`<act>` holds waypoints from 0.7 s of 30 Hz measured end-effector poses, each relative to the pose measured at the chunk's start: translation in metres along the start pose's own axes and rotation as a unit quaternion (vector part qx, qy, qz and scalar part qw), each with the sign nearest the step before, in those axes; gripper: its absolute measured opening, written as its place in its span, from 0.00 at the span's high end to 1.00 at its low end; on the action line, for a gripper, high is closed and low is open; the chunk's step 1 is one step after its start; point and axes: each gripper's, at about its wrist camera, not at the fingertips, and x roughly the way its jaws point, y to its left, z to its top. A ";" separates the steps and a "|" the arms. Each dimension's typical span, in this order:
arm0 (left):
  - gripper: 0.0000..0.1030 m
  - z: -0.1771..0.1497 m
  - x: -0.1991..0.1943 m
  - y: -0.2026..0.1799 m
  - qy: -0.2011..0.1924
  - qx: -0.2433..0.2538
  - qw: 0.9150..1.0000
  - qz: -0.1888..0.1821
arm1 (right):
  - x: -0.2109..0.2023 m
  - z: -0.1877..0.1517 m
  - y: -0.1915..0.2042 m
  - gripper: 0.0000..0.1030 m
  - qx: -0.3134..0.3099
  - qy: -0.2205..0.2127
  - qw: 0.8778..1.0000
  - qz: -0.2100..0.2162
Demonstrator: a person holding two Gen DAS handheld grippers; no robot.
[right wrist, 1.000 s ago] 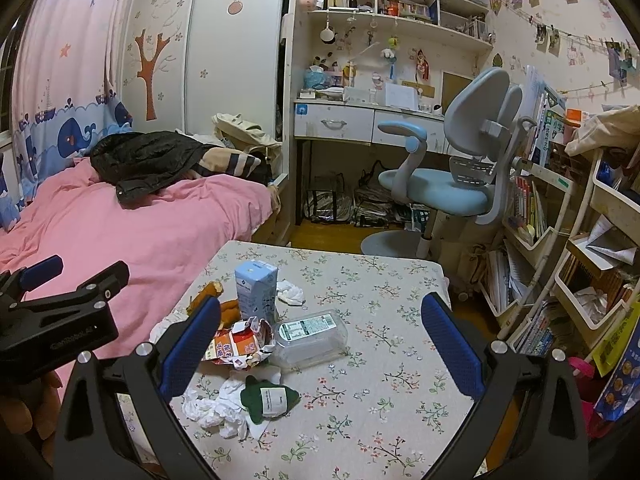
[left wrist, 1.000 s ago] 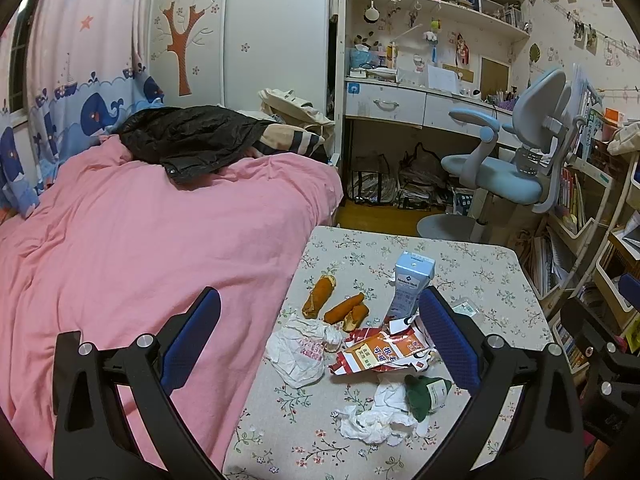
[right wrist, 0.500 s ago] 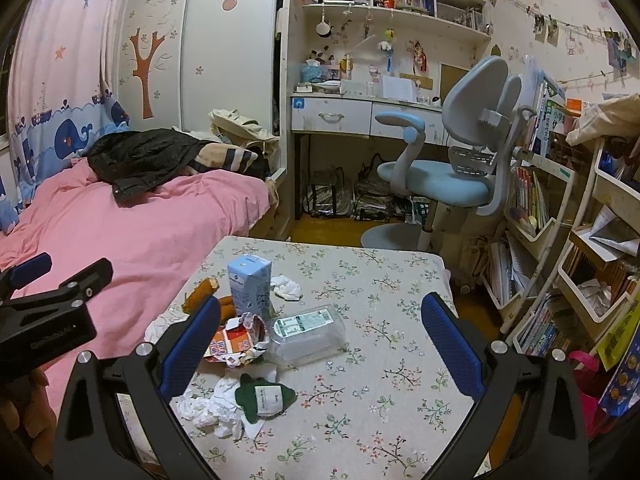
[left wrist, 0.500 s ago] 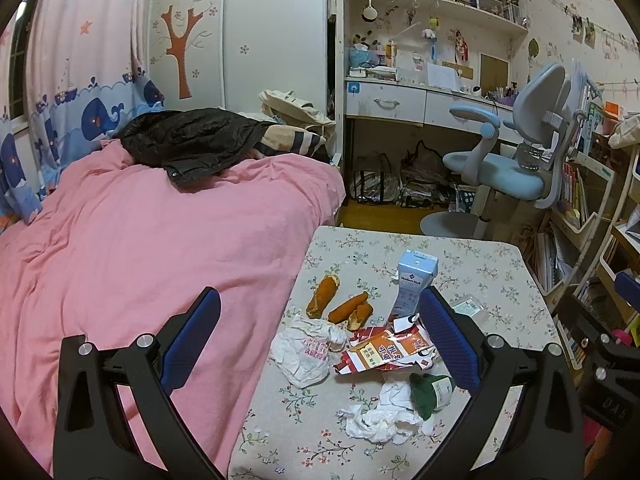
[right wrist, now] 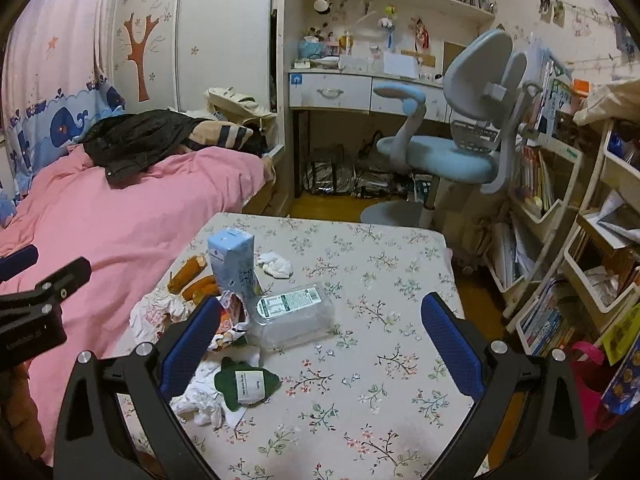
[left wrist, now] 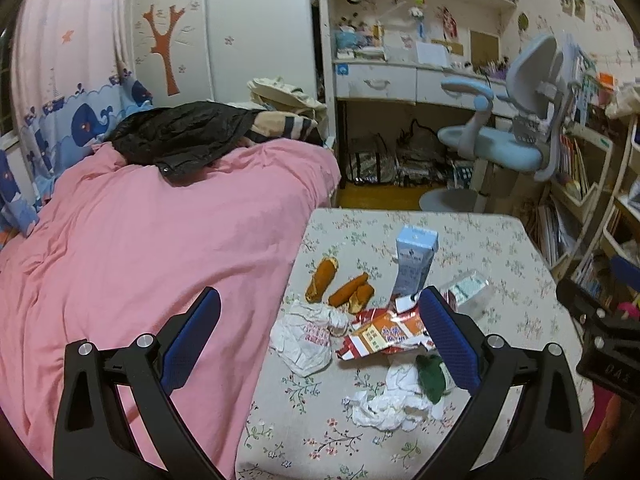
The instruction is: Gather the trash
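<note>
both grippers spread wide, empty, above table [right wrist: 400, 248]. left gripper [left wrist: 320, 336] over trash pile: red wrapper [left wrist: 384, 330], crumpled tissue [left wrist: 384, 404]. right gripper [right wrist: 320, 336] near clear plastic box [right wrist: 292, 316]. advice: take loose top pieces first, pinch wrapper mid-body, avoid toppling upright carton [right wrist: 232, 258].

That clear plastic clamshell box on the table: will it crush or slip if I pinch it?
The clear plastic box looks thin-walled and seemingly empty, so it probably flexes or crackles under a pinch. Its glossy surface may slip on the pads. Likely very light, it could skid across the tablecloth if nudged.
</note>
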 end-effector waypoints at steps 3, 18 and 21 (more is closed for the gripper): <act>0.07 -0.005 0.010 -0.005 0.027 0.012 0.999 -0.015 | 0.007 -0.001 -0.006 0.06 0.007 0.014 1.000 -0.003; 0.07 -0.064 0.071 -0.065 0.184 0.118 0.972 -0.080 | 0.040 -0.018 -0.043 0.06 0.082 0.105 0.990 0.052; 0.07 -0.072 0.083 -0.072 0.201 0.124 0.968 -0.083 | 0.042 -0.020 -0.043 0.06 0.086 0.114 0.988 0.066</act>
